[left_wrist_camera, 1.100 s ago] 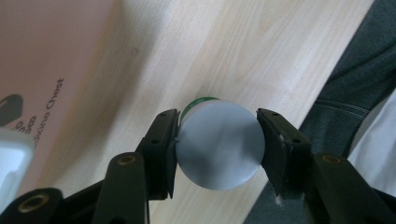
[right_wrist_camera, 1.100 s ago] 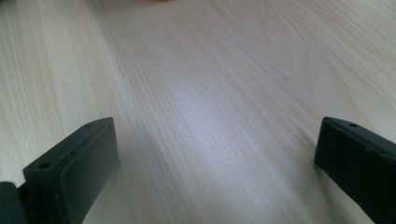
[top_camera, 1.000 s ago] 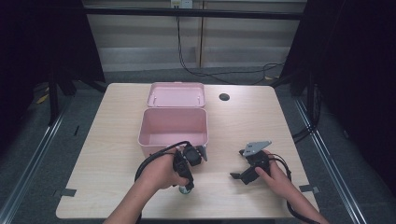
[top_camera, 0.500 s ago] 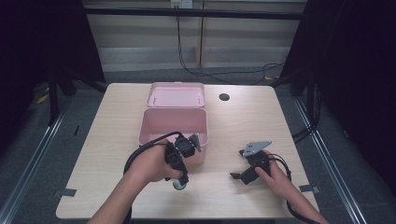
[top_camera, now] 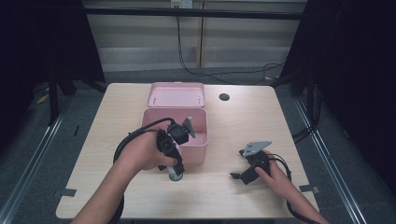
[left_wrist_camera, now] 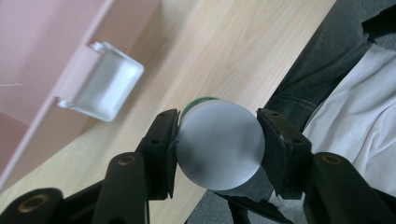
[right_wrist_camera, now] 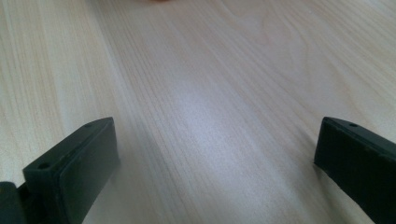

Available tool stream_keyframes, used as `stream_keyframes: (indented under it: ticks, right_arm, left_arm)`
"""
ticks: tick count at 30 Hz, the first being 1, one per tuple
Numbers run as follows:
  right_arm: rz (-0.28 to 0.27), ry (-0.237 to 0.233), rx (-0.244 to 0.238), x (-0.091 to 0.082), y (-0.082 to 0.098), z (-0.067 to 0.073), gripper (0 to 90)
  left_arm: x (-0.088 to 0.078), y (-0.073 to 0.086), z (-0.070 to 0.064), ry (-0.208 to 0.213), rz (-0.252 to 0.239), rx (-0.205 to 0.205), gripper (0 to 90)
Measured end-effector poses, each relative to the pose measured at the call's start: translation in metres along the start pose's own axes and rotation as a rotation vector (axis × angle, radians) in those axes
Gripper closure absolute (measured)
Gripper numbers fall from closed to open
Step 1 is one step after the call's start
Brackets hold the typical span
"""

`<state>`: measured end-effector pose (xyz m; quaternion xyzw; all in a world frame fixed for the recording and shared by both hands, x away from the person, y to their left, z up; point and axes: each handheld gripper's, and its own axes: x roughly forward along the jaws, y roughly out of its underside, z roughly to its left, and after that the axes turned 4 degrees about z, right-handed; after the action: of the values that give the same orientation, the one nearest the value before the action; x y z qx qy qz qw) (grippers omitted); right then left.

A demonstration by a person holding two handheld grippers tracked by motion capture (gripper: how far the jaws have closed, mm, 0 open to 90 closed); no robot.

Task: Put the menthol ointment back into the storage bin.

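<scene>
The left gripper (left_wrist_camera: 217, 144) is clamped on a can (left_wrist_camera: 218, 143), jaws pressed to either side of its round grey end, and holds it just in front of the open pink box (top_camera: 198, 140). The pick looks done; putting it in the box is probably what remains. A green band shows at its rim, the label unreadable. The right gripper (right_wrist_camera: 210, 163) rests on the table (right_wrist_camera: 196, 93), jaws wide apart.
</scene>
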<state>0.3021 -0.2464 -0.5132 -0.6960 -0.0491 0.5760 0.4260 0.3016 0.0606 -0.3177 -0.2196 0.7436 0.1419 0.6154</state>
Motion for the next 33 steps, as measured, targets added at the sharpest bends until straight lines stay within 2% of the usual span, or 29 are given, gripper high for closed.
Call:
stream_keyframes:
  ticks: [9,19,27,28,33]
  right_arm:
    - [0.000,0.000,-0.001,0.000,0.000,0.000,0.0]
    - [0.001,0.000,0.001,0.000,0.000,0.000,0.0]
    - [0.001,0.000,0.002,0.000,0.000,0.000,0.0]
    - [0.001,0.000,0.002,0.000,0.000,0.000,0.0]
    - [0.001,0.000,0.002,0.000,0.000,0.000,0.0]
  left_arm:
    - [-0.016,0.001,0.013,-0.002,-0.009,-0.060,50.4]
    - [-0.035,-0.001,0.026,-0.015,-0.032,-0.096,50.4]
    - [-0.044,-0.005,0.039,-0.025,-0.040,-0.126,50.4]
    - [-0.044,-0.005,0.040,-0.026,-0.051,-0.144,50.4]
    - [-0.048,-0.008,0.051,-0.034,-0.065,-0.159,50.5]
